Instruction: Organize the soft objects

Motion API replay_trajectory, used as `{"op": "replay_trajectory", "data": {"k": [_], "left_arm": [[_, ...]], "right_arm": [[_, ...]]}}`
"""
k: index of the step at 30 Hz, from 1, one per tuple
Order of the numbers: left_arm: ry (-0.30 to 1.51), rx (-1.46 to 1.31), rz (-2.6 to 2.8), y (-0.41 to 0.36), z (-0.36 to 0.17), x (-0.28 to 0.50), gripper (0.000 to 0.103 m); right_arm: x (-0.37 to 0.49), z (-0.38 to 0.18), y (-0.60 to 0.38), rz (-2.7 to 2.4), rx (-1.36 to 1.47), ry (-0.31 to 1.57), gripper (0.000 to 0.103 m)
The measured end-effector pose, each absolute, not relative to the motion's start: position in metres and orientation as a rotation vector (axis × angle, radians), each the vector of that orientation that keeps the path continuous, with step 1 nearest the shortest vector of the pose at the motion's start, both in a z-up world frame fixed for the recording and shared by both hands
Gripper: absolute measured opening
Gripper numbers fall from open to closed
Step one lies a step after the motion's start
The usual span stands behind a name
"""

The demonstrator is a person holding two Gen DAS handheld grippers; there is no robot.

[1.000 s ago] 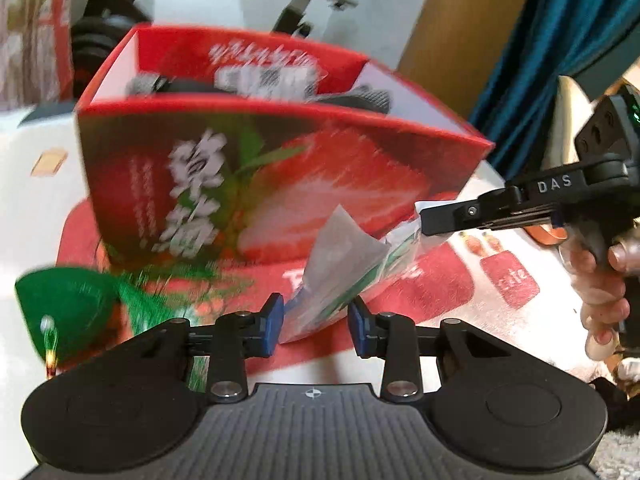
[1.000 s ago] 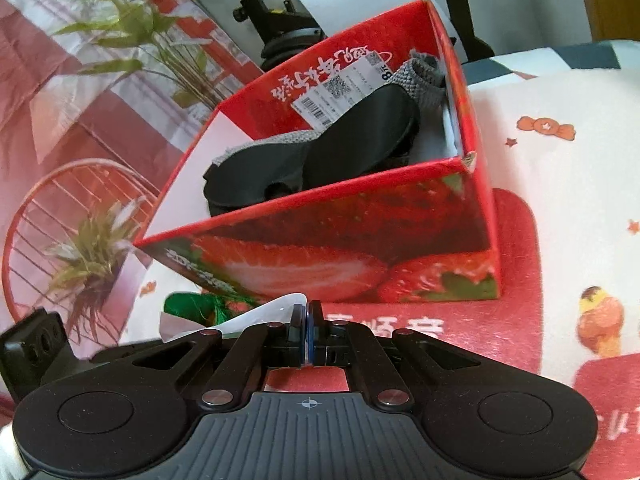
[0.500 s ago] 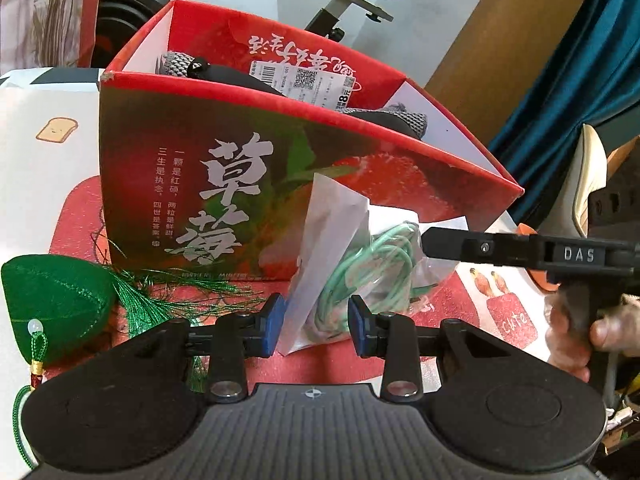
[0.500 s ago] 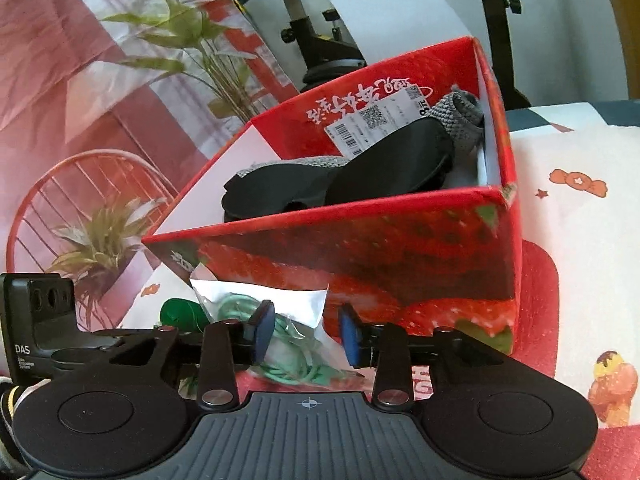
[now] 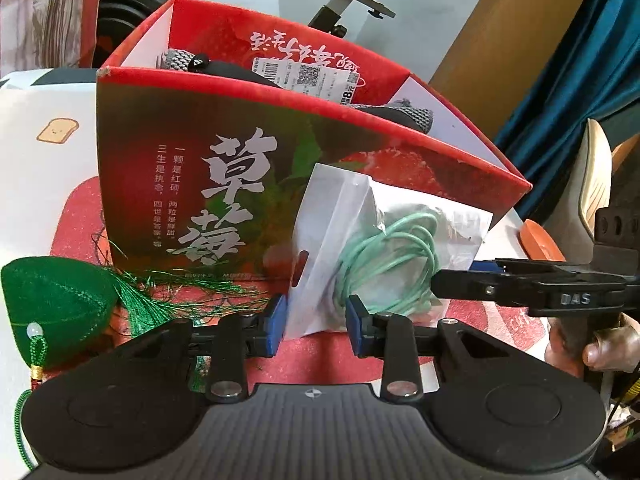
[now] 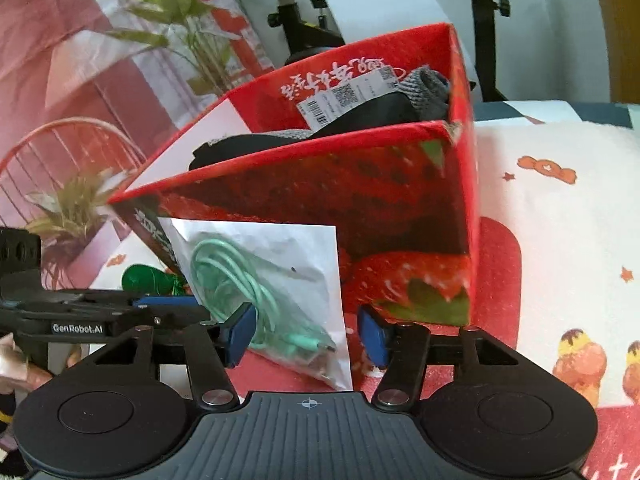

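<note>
**Inspector:** State your jaws, nearest item first.

**Operator:** My left gripper stands apart, its blue pads flanking the lower edge of the cable pouch without pinching it, as far as I can judge. My right gripper is spread wide, the pouch between its fingers, nothing clamped.

**Inspector:** Location of the pouch?

**Operator:** Upright, leaning against the front wall of the strawberry box, outside it. A green tasselled sachet lies just beside my left gripper on the tablecloth.

**Inspector:** Handling?

**Operator:** Judged light, limp and slick; the film will buckle. I would take the flat sealed margin, clear of the coiled mint cable.

**Inspector:** Beyond?

**Operator:** Dark and grey knit items already sit inside the box.
</note>
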State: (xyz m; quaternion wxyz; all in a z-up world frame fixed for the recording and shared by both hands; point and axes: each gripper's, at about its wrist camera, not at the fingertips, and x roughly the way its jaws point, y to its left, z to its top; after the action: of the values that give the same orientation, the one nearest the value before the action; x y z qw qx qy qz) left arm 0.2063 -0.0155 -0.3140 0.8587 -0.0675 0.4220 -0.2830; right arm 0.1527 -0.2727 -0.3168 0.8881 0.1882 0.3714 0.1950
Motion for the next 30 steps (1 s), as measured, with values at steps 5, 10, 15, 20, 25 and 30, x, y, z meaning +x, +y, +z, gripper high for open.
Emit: {"op": "replay_trajectory", "data": {"k": [5, 10, 15, 20, 25, 30], "left_arm": [[0.862, -0.097, -0.575, -0.015, -0.309, 0.206, 0.045], [0.818, -0.082, -0.602, -0.015, -0.301, 0.211, 0.05], [0.816, -0.075, -0.639, -0.025, -0.304, 0.215, 0.049], [0.818, -0.082, -0.663, -0.032, -0.309, 0.211, 0.022], [0.817, -0.107, -0.654, -0.024, -0.3, 0.209, 0.018], [0.767, -0.13, -0.667, -0.01, -0.273, 0.196, 0.018]], "right_arm": [[0.146, -0.313, -0.277, 0.373, 0.404, 0.748, 0.046], [0.144, -0.31, -0.283, 0.347, 0.411, 0.738, 0.045], [0.14, -0.31, -0.284, 0.342, 0.417, 0.74, 0.031], [0.139, -0.307, -0.277, 0.347, 0.405, 0.736, 0.014], [0.131, -0.286, -0.275, 0.387, 0.404, 0.692, 0.012], [0.128, -0.252, -0.27, 0.439, 0.396, 0.645, 0.011]]}}
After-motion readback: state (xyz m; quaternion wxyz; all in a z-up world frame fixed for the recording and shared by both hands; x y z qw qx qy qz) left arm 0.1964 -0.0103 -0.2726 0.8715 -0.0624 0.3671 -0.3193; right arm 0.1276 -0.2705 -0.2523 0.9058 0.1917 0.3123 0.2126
